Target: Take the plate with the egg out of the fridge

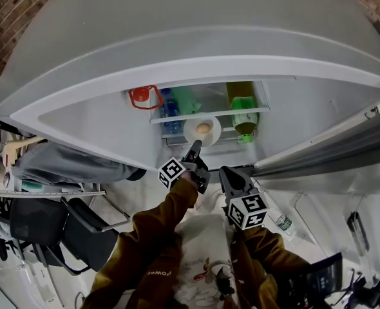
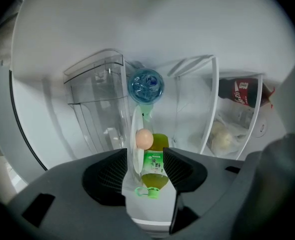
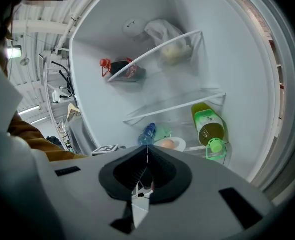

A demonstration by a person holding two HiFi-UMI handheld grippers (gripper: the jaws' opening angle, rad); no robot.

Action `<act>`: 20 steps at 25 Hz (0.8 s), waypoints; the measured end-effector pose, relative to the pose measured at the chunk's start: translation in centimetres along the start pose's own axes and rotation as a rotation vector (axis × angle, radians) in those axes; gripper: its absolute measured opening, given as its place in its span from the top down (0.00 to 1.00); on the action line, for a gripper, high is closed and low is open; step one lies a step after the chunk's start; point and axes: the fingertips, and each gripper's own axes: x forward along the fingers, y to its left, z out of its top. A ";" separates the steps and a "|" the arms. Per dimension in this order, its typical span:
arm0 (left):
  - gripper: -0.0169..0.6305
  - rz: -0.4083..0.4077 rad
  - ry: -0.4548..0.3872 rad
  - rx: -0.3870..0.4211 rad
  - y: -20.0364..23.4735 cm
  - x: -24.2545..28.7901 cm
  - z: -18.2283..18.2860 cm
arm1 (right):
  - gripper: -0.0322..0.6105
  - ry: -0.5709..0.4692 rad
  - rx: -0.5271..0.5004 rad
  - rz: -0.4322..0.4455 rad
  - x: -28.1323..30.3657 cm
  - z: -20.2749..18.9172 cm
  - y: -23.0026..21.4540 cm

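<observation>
Reaching into the fridge (image 1: 293, 114), the left gripper (image 2: 145, 156) is straddling the plate (image 2: 135, 134) edge-on, jaws apart, the egg (image 2: 144, 138) lying on it. Only its own view is showing the right gripper (image 3: 147, 151) pinched together, empty.

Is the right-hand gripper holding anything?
No, the right gripper has its jaws pressed together with nothing between them in its own view.
</observation>
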 end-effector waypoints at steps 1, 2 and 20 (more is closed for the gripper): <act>0.62 0.003 -0.001 -0.001 0.0 0.1 0.0 | 0.94 0.000 0.000 0.000 0.0 0.0 0.0; 0.62 0.005 -0.002 -0.001 0.1 0.2 0.1 | 0.94 0.001 -0.001 -0.001 0.0 0.0 -0.1; 0.62 0.026 0.006 -0.009 1.1 1.5 0.2 | 0.94 -0.001 0.011 -0.022 -0.3 0.0 -1.0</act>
